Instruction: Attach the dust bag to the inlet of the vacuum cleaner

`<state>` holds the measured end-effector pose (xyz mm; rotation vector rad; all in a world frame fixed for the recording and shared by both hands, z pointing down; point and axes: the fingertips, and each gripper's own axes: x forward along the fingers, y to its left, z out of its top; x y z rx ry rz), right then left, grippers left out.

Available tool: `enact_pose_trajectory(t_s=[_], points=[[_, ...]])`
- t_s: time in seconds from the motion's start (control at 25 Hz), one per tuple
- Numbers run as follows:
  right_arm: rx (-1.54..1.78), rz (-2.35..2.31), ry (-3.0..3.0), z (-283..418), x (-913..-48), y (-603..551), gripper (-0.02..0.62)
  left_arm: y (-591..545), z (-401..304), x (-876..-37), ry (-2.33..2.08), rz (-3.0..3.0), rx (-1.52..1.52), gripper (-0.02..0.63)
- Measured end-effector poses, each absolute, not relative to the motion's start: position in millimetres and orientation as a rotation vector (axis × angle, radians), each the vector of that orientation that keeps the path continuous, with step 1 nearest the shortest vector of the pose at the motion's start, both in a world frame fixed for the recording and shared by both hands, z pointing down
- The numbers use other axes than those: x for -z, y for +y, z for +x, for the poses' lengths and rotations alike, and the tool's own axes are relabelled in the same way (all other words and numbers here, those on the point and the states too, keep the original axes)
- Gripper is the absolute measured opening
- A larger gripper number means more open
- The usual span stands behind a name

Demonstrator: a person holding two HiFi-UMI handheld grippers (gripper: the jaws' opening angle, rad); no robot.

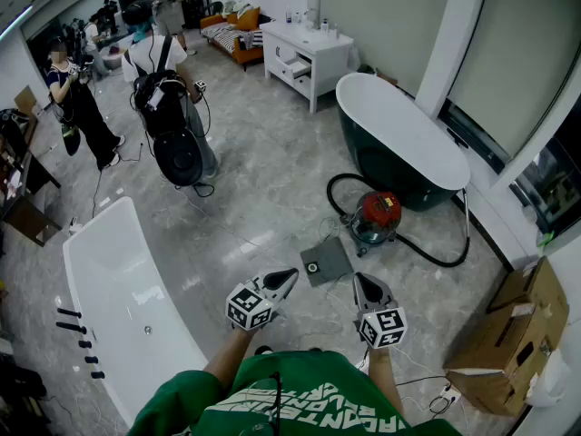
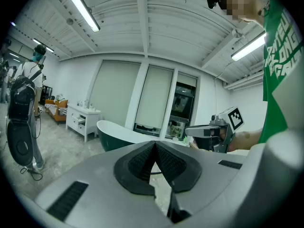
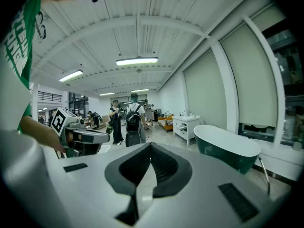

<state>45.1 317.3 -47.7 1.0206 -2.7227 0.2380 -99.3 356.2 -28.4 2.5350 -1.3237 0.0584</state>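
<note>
On the floor (image 1: 254,189) ahead: vacuum cleaner (image 1: 375,218), red lid, teal drum. Dust bag (image 1: 326,262), a flat grey square with a round collar, lies just beyond the left gripper (image 1: 290,274) and right gripper (image 1: 357,279), untouched. Both jaws closed, empty.

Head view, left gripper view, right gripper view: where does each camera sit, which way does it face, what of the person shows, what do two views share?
Head view: on the head, looking steeply down at vacuum cleaner and dust bag; shirt, left tool, right tool show.
Left gripper view: on the left tool, facing the green bathtub; shirt, right tool show.
Right gripper view: on the right tool, facing the green bathtub; shirt, left tool show.
Shared: the green bathtub.
</note>
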Motion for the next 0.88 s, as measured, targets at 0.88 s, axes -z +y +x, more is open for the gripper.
enact_pose_trajectory(t_s=[0.88], points=[[-0.384, 1.102, -2.686, 152.3, 14.4, 277.8, 0.009, 319.6, 4.7, 2.0, -1.172, 2.569, -0.154, 0.003]])
